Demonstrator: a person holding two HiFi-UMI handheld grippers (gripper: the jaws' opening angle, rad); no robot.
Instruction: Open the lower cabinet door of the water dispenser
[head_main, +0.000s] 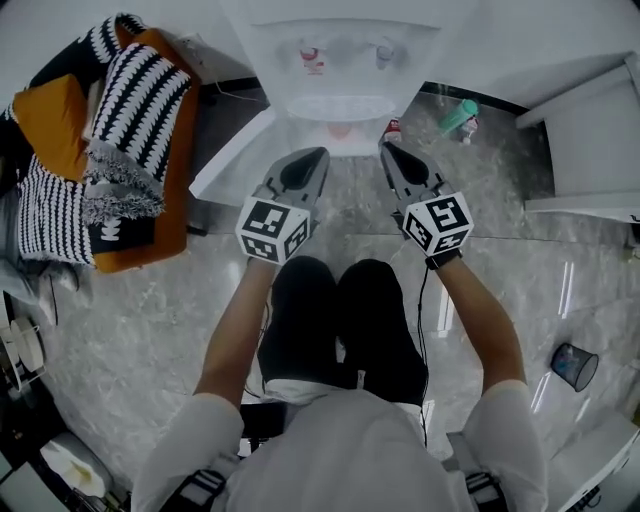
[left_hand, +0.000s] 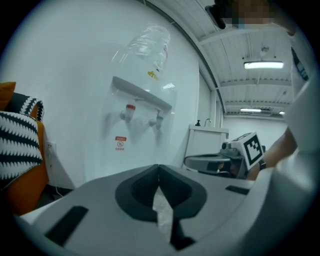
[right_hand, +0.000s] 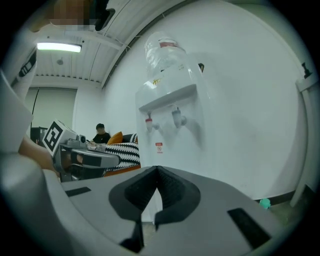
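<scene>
The white water dispenser (head_main: 340, 60) stands against the wall straight ahead, with two taps and a bottle on top. A white panel, its lower door (head_main: 232, 155), angles out to the left from its base. My left gripper (head_main: 318, 152) and right gripper (head_main: 385, 148) are held side by side in front of the dispenser, both shut and holding nothing, touching neither door nor body. In the left gripper view the left gripper's (left_hand: 158, 166) tips meet below the dispenser (left_hand: 142, 105). The right gripper (right_hand: 158, 167) likewise faces the dispenser (right_hand: 170, 110).
An orange seat with black-and-white striped blankets (head_main: 125, 130) stands at the left. A green bottle (head_main: 461, 117) lies on the marble floor right of the dispenser. White furniture (head_main: 590, 150) is at the right, a dark bin (head_main: 574, 365) lower right. A person (right_hand: 101, 133) sits far behind.
</scene>
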